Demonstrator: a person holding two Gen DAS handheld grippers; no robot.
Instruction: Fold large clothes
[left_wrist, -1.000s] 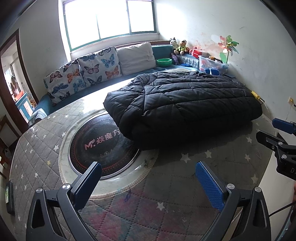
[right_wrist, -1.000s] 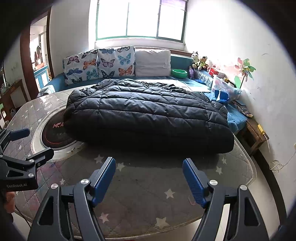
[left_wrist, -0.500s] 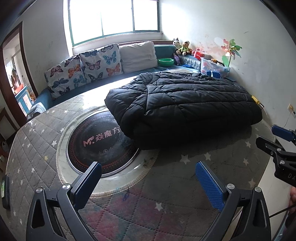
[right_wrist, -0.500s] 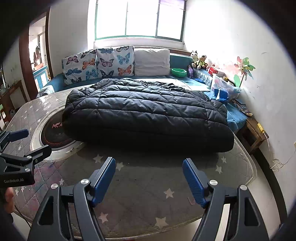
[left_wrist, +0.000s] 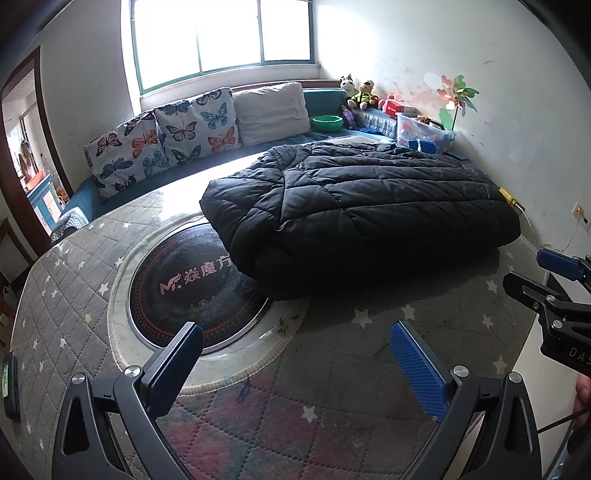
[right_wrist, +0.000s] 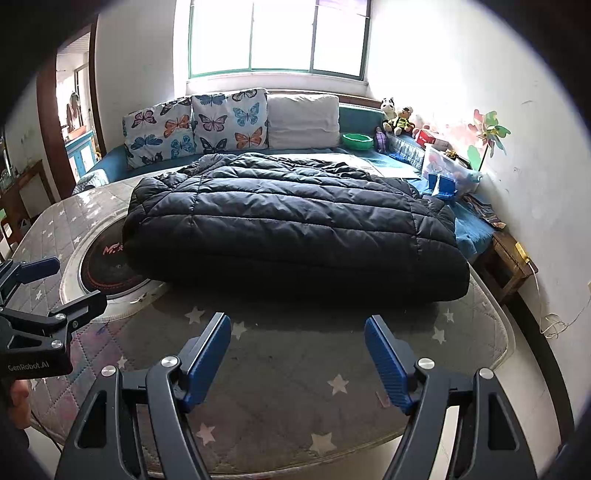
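A large black quilted puffer coat (left_wrist: 354, 210) lies folded into a thick rectangular bundle on the grey star-patterned table cover (left_wrist: 332, 387); it also shows in the right wrist view (right_wrist: 295, 225). My left gripper (left_wrist: 295, 354) is open and empty, held above the cover in front of the coat's left end. My right gripper (right_wrist: 297, 343) is open and empty, in front of the coat's near edge. Each gripper shows at the edge of the other's view: the right gripper (left_wrist: 535, 273) and the left gripper (right_wrist: 70, 284).
A round black glass hotplate (left_wrist: 192, 284) with a logo is set in the table, partly under the coat. Behind stand a blue sofa with butterfly cushions (left_wrist: 162, 140), a green bowl (left_wrist: 327, 122), toys and a plastic box (left_wrist: 421, 129). A small wooden stool (right_wrist: 506, 258) stands right.
Both views have tilted up and drawn back slightly, so the coat sits a little lower and farther. The coat has not moved. Both grippers stay open.
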